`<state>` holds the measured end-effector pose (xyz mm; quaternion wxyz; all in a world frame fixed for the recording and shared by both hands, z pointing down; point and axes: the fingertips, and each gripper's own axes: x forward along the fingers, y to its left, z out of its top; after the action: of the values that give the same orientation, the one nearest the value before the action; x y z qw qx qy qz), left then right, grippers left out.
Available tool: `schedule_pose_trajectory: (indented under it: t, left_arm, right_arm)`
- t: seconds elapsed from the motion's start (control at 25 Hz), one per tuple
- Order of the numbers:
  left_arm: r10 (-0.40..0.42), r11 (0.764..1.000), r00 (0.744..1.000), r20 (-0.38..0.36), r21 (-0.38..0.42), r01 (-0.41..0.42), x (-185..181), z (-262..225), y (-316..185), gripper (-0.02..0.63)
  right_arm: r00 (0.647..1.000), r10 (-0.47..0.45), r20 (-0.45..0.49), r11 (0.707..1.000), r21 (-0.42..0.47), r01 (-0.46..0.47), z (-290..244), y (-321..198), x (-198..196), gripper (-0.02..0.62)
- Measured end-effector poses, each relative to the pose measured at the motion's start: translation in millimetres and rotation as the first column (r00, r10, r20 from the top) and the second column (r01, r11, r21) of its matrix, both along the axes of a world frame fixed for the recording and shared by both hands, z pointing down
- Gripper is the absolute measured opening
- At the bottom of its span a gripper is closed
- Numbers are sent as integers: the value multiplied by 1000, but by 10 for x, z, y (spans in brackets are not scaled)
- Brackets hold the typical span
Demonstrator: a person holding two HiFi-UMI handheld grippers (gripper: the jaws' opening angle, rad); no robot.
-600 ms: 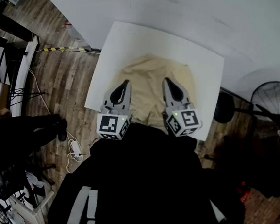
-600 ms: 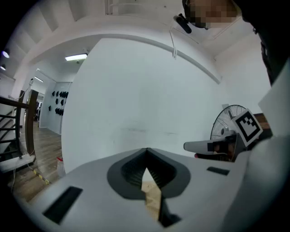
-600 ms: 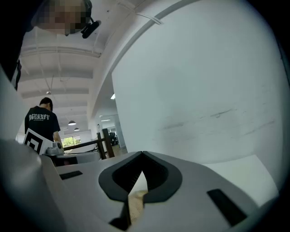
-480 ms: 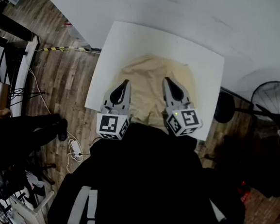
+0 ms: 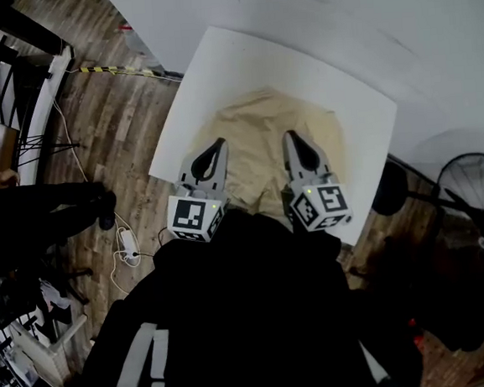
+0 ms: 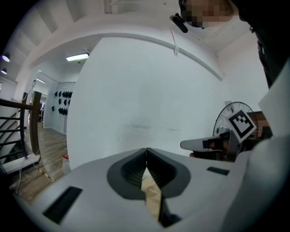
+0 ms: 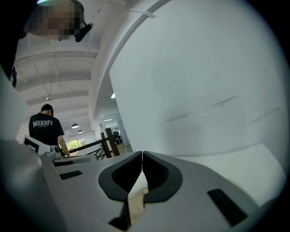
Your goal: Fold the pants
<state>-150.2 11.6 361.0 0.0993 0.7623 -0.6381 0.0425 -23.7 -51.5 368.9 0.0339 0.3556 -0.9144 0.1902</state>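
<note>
Pants pinched in both claws over the counter

Tan pants [image 5: 261,128] lie spread on the white counter [image 5: 218,60], bunched into a rounded heap that covers its middle and reaches toward the near edge. Both claws are held side by side above the near part of the cloth, pointing away from the person. The left claw [image 5: 216,143] is over the left side of the pants and the right claw [image 5: 291,134] over the right side, well apart from each other.

In the left gripper view, the jaws meet at their tips and a strip of tan cloth is caught in the gap just behind them. The right gripper view shows the same: jaws closed tip to tip, with tan fabric pressed between them lower down. So each claw is clamped on the pants.

The right claw's marker cube [image 6: 239,123] shows at the right of the left gripper view. Wooden floor [image 5: 105,116] surrounds the counter, and a fan [image 5: 470,187] stands off to the right. A second person in a dark shirt [image 7: 44,128] stands in the background of the right gripper view.
</note>
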Motion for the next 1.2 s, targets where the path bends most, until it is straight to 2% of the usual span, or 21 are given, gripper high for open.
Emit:
schedule_pose_trajectory:
  t: [0.32, 0.68, 0.96, 1.2]
  left_arm:
    - [-119, 979, 992, 40, -161, 125, -498, 437, 158, 3]
    - [-193, 930, 980, 46, -310, 198, -898, 1013, 301, 3]
    - [-222, 891, 975, 24, -402, 212, -1124, 1436, 430, 5]
    - [-226, 871, 974, -11, -450, 197, -1255, 1674, 458, 5]
  right_arm:
    - [988, -123, -91, 991, -54, 119, 316, 4, -450, 6]
    - [944, -219, -246, 972, -138, 190, 835, -72, -872, 6]
    - [894, -298, -334, 952, -170, 254, 1145, -182, -1295, 6]
    - [861, -335, -384, 940, -201, 276, 1362, -257, -1592, 8]
